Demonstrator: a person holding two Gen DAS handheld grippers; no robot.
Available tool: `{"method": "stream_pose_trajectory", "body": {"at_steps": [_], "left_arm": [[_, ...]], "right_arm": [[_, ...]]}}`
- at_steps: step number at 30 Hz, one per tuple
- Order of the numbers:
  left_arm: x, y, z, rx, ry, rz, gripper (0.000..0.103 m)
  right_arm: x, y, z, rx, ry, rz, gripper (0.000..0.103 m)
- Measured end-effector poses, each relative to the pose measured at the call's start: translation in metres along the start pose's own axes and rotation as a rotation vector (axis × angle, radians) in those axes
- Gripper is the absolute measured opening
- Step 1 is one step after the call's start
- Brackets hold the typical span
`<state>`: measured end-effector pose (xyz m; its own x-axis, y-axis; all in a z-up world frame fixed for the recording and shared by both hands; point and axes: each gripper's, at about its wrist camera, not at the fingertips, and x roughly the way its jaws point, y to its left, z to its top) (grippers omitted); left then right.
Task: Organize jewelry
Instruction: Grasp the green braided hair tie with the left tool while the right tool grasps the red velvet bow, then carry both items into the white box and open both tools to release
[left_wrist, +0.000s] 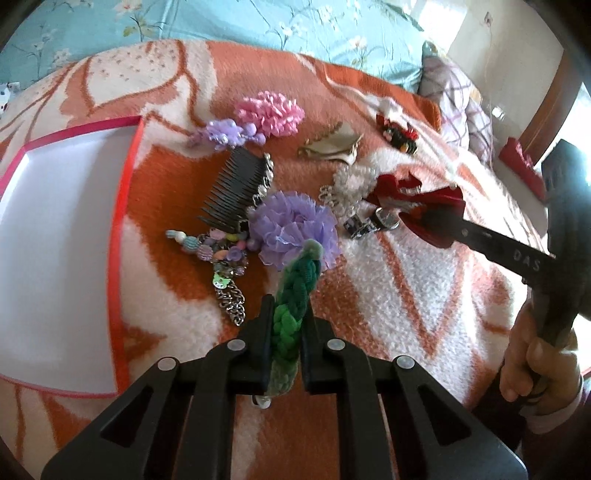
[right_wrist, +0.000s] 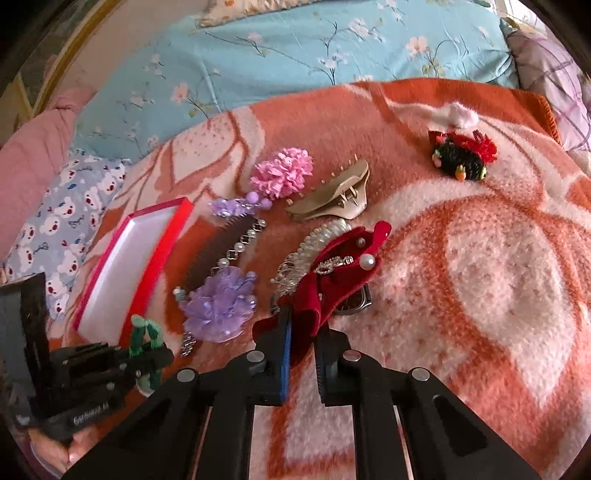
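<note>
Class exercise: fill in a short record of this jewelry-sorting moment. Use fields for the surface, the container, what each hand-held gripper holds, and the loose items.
Surface: orange-and-white blanket
Container: red-rimmed box, nothing visible inside
Left hand-held gripper: shut on green braided hair tie
Right hand-held gripper: shut on red velvet bow
Loose items: black comb, pink flower, beige claw clip

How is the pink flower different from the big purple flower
The pink flower is pink with dense, opaque ribbon loops; the big purple flower is lilac, sheer and gauzy. The pink one lies at the far end of the pile, by the beige claw clip; the purple one lies at the near end, beside the comb. The purple one looks larger. Both are ruffled hair flowers lying loose on the blanket.
</note>
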<state>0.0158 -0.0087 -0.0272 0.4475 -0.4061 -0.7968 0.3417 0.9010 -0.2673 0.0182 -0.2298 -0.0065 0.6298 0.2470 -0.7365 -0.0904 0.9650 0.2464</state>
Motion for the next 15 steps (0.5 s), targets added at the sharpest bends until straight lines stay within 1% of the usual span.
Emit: {"method": "stream_pose_trajectory", "body": {"at_steps": [4,7,12,15], "left_arm": [[-0.013,0.005,0.002,-0.012,-0.024,0.002,0.010],[-0.020,0.012,0.003,-0.026,-0.036,0.009,0.010],[-0.031,0.030,0.001,-0.064,-0.056,0.030,0.010],[-0.040,0.045,0.001,-0.099,-0.072,0.041,0.010]], "right_arm": [[-0.018,0.007,0.000,-0.009,-0.020,0.026,0.010],[-0.030,0.018,0.001,-0.028,-0.044,0.063,0.010],[-0.036,0.045,0.003,-0.077,-0.074,0.120,0.010],[-0.033,0.062,0.003,-0.104,-0.076,0.166,0.010]]}}
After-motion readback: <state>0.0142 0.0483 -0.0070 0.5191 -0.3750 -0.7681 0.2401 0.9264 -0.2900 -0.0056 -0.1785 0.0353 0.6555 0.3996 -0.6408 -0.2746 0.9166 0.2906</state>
